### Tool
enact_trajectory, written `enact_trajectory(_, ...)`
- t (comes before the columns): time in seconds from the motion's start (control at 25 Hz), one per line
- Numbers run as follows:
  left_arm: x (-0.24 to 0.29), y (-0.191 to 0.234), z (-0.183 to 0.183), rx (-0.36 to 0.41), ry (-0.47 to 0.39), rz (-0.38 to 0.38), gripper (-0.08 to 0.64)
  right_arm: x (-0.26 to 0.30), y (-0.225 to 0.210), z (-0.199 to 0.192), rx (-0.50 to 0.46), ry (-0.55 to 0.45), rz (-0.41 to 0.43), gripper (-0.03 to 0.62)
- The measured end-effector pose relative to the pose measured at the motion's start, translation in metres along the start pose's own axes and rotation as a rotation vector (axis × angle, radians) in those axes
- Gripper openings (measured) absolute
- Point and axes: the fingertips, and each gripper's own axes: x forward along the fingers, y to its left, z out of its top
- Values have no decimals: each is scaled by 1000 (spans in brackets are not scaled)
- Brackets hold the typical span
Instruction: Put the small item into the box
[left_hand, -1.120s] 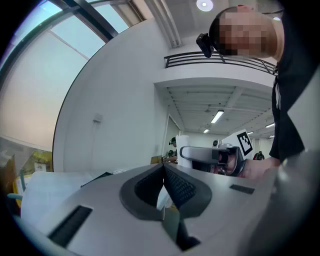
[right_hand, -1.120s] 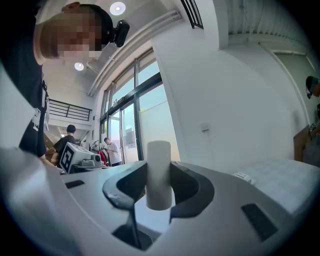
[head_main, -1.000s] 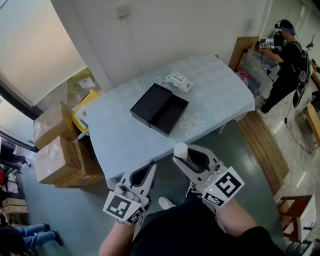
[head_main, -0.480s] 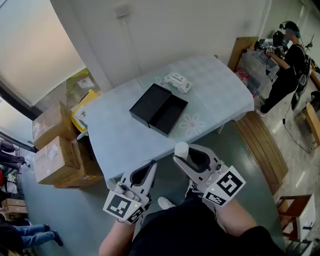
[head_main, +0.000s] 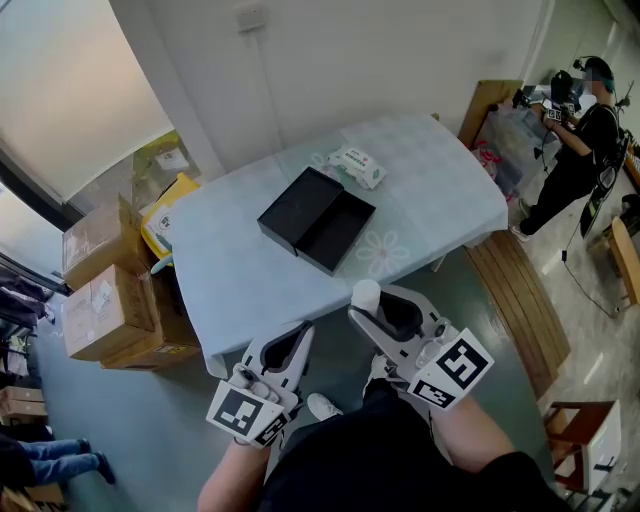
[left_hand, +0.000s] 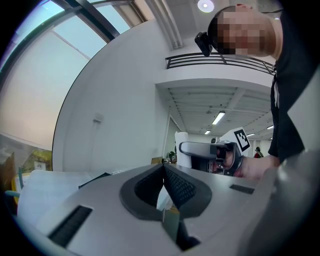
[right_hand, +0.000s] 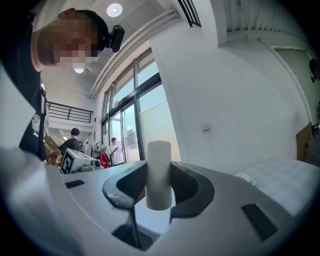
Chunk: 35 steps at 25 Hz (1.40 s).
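A small white cylinder (head_main: 364, 296) (right_hand: 159, 173) stands upright between the jaws of my right gripper (head_main: 370, 310) (right_hand: 159, 185), which is shut on it. That gripper hangs below the table's near edge. My left gripper (head_main: 298, 335) (left_hand: 163, 184) is shut with nothing in it, level with the right one and to its left. The open black box (head_main: 318, 218) lies on the pale blue table (head_main: 250, 270), its two halves side by side, well ahead of both grippers.
A white packet (head_main: 357, 164) lies on the table behind the box. Cardboard boxes (head_main: 110, 300) are stacked on the floor to the left. A person in black (head_main: 585, 140) stands at the far right. A wooden platform (head_main: 520, 300) lies right of the table.
Both grippers stay where they were, the cylinder still held. The view has shifted slightly and the person at the far right has moved a little.
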Motion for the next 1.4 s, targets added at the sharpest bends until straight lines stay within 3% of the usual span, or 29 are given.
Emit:
enact_trajectory(0.6, 39, 3, -9, -28, 6, 96, 8, 8, -53, 10, 12, 23, 78, 144)
enact_trajectory(1.4, 112, 6, -4, 2, 16, 224, 9, 18, -138, 32, 40, 4, 201, 144)
